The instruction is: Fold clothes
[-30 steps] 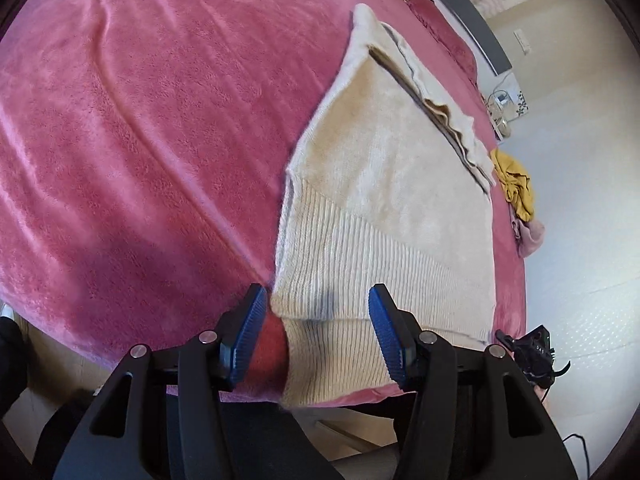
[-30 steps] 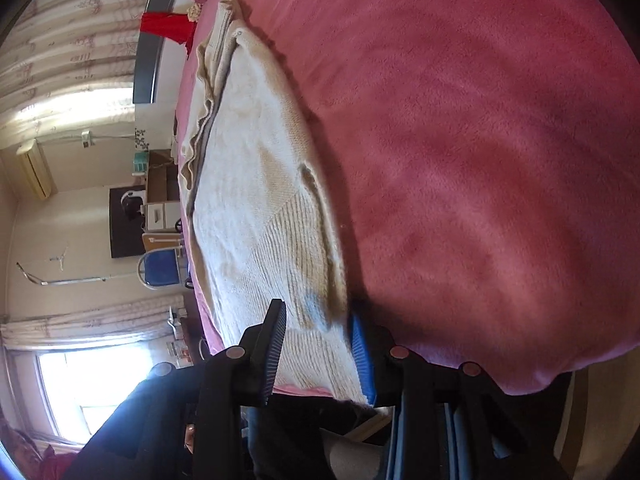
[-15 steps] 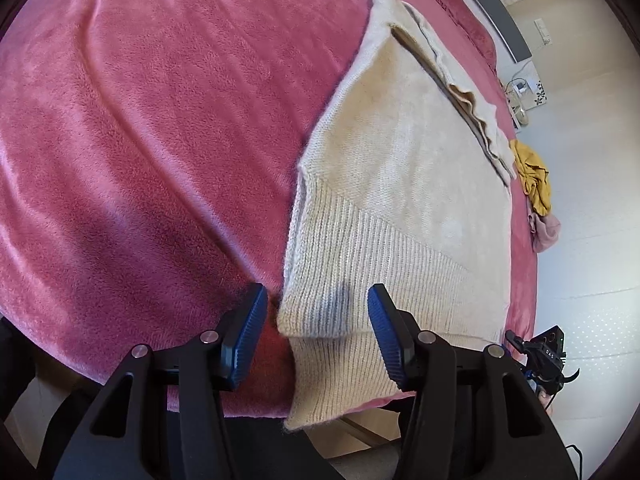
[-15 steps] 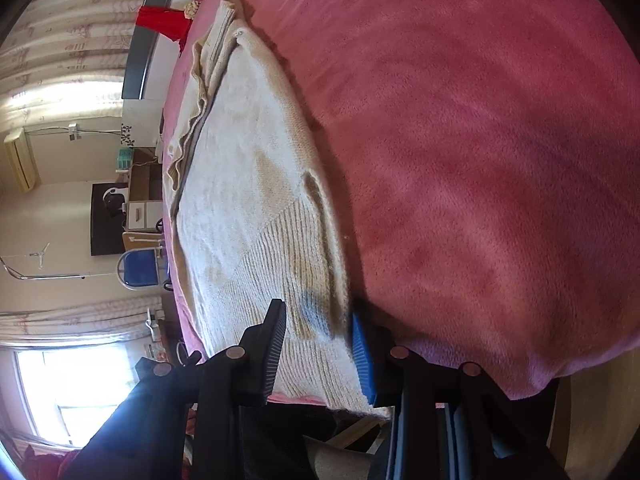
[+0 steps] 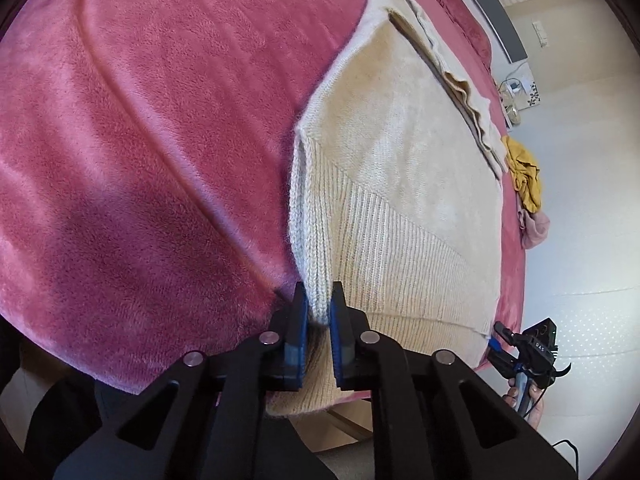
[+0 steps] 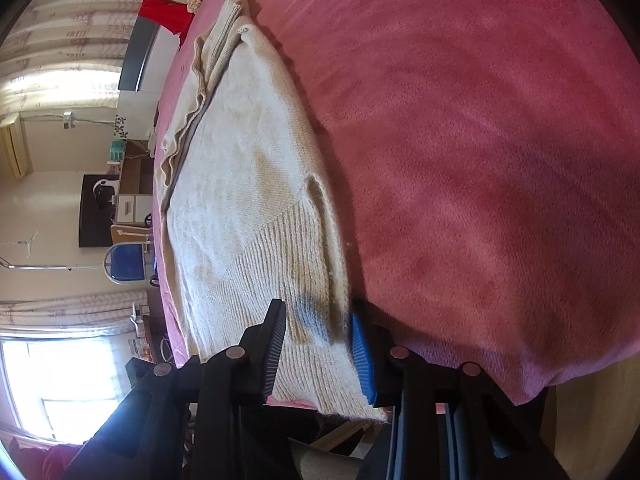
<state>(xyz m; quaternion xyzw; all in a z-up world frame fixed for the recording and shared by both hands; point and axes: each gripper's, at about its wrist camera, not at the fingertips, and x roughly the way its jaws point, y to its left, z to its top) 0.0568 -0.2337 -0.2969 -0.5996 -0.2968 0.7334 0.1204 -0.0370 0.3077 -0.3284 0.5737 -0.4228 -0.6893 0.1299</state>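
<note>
**Left claw pinching sweater edge, right claw spread over the hem**

Left claw (image 5: 318, 312): blue pads nearly together, clamped on the ribbed side edge of the cream sweater (image 5: 404, 184). The pinched fold rises as a narrow ridge from the pads up toward the point where the rib knit meets the smoother knit. To the left of that ridge, only the pink blanket (image 5: 140, 140) covering the bed, w/ a long crease running diagonally across it.

Sweater lies flat on the blanket near the bed's edge, ribbed hem toward the cameras, lower corner hanging over the edge. Along its far side a folded-in sleeve sits in bunched layers. Beyond the bed's right edge, a yellow garment (image 5: 526, 178) lies w/ a pink cloth just below it, by the pale floor. Lower right of left view: the other handheld device shows at the bed corner, a hand gripping it.

Right claw (image 6: 318, 340): released, jaws wide apart, straddling the ribbed hem corner of the sweater (image 6: 240, 184); its shadow falls on the knit between the pads. Can't tell if the pads touch the fabric. Right of it, pink blanket (image 6: 480, 140) fills the view. Left of it, room background: blue chair (image 6: 126, 262), red cloth (image 6: 166, 14) near the headboard, curtains, bright window.
</note>
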